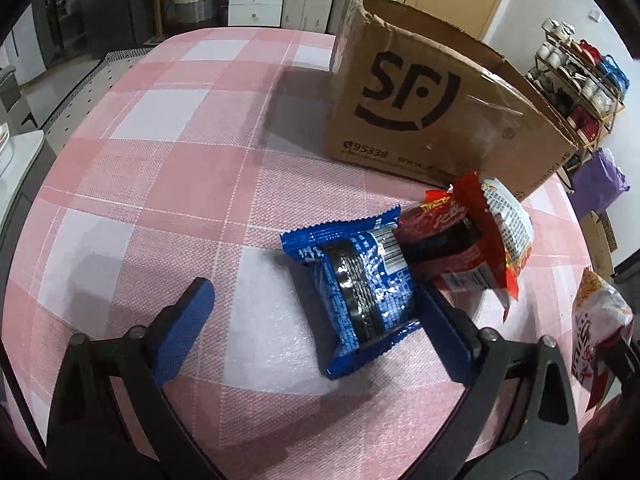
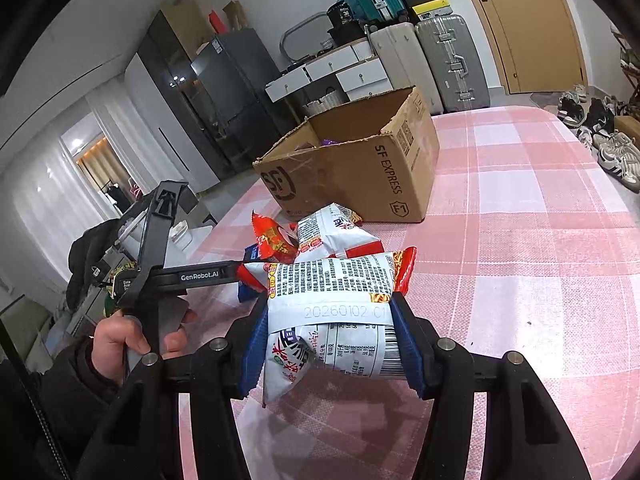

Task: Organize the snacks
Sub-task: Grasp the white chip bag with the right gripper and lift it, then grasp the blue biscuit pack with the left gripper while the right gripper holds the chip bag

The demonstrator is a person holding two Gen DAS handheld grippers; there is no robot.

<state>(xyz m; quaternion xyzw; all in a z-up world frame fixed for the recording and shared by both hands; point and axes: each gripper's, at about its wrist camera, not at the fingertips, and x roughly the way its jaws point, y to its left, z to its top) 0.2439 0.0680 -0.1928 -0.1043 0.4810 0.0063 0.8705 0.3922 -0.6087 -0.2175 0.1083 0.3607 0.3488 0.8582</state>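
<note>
Right hand-held gripper [image 2: 330, 342] w/ ribbed blue pads clamps a crinkly white noodle packet [image 2: 332, 320], held above the pink woven-check tabletop [image 2: 520, 260]. Left hand-held gripper [image 1: 312, 320] gapes wide around a glossy blue foil cookie pack [image 1: 356, 288], right pad just beside it. Creased cardboard box [image 1: 432, 112] sits behind, open-topped.

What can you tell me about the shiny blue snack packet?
The blue snack packet is crinkly, shiny plastic with zigzag sealed ends, a barcode patch and a dark round cookie shape showing. It lies flat on the pink checked tablecloth, between the open fingers of the left gripper; whether either pad touches it is unclear. A red packet overlaps its far end.
</note>
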